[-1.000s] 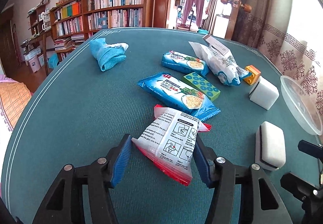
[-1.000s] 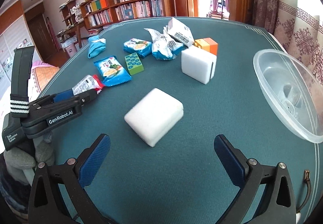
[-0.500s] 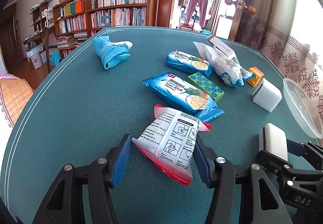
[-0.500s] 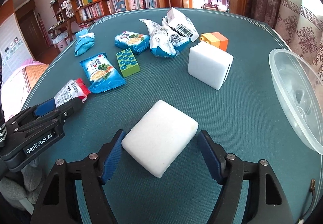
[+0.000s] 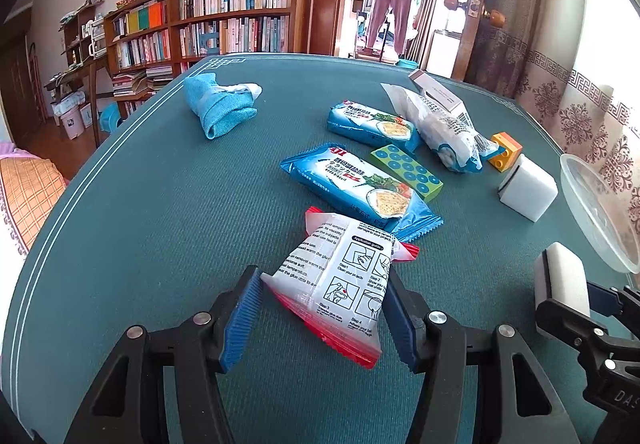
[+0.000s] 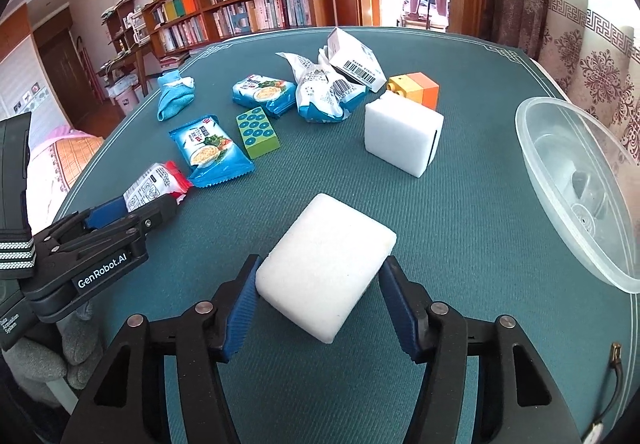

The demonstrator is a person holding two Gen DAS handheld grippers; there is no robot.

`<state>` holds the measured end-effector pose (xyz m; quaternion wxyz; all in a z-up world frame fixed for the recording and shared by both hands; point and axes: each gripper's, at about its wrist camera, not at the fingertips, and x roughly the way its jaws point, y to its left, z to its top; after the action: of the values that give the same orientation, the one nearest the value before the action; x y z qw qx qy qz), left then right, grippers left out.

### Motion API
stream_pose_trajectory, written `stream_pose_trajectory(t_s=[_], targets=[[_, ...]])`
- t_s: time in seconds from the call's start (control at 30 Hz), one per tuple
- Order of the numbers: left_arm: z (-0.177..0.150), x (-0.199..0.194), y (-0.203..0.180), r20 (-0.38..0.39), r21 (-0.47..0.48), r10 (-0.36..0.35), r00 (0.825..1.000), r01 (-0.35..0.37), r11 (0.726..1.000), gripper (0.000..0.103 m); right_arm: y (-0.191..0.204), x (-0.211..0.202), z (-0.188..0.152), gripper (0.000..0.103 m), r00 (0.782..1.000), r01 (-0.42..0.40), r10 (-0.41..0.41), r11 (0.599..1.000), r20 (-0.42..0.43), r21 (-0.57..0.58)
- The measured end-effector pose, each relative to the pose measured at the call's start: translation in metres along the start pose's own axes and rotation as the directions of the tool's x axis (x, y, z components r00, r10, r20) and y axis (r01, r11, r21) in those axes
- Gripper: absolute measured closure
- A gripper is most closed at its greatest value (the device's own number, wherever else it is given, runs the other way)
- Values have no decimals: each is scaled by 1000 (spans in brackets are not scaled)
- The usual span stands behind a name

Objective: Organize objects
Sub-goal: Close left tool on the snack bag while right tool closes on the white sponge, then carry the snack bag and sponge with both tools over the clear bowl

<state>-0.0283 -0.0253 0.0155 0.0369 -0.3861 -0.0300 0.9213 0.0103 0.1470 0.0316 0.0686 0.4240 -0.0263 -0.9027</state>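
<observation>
Green-topped table (image 6: 460,204) carries two blue biscuit packs (image 5: 352,184), two white sponges, one clear bowl (image 6: 576,180). Left gripper (image 5: 320,308) has its jaws closed on one red-edged sachet (image 5: 344,280); right gripper (image 6: 318,304) jaws clamp the nearer sponge (image 6: 326,264).

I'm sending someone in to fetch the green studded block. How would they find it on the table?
On the green table, look at the cluster of snack packets in the middle. The green block lies flat between two blue cracker packets. It alone is a hard lime-green brick with rows of blue round studs on top; the orange block lies further right.
</observation>
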Motion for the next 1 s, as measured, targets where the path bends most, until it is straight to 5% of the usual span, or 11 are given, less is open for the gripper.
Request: stream_pose_trajectory(t_s=[1.0], targets=[[-2, -12, -26, -10, 49, 19, 1000, -18, 999, 41, -129, -59, 19, 42, 972, 169, -197, 964, 128, 203]])
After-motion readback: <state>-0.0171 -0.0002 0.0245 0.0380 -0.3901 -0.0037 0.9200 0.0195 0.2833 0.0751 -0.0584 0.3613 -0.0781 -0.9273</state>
